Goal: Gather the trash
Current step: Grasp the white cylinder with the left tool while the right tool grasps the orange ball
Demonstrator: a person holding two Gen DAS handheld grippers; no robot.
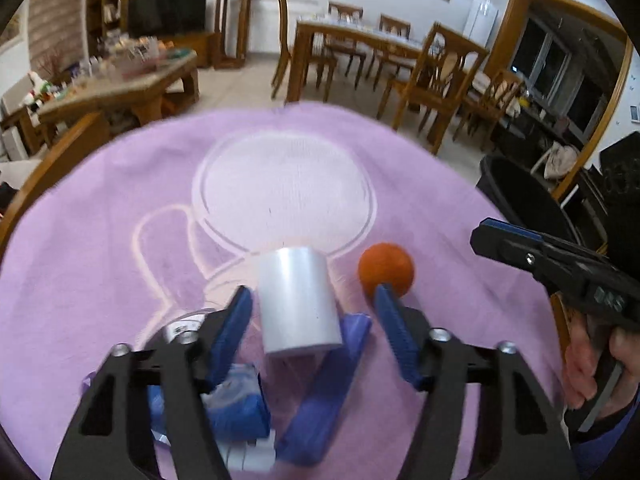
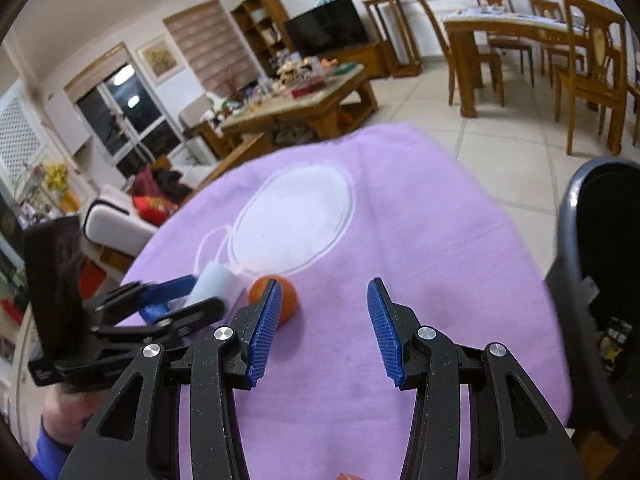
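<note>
Grippers first: your left gripper point(image 1: 312, 300) stands part open around the white cup point(image 1: 298, 300), pads not visibly pressing, and your right gripper point(image 2: 324, 320) is part open over bare purple cloth point(image 2: 420, 220), holding nothing. Orange ball point(image 1: 386, 268) lies just beside the cup; farther right stands the black bin point(image 2: 600, 260)

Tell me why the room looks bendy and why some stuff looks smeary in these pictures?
Left wrist view: the fisheye lens bows the door frame, and the white cup and purple cloth edge smear with motion blur. Right wrist view: the bin curves at the dark corner, the left gripper is blurred, and the far room is soft.
</note>
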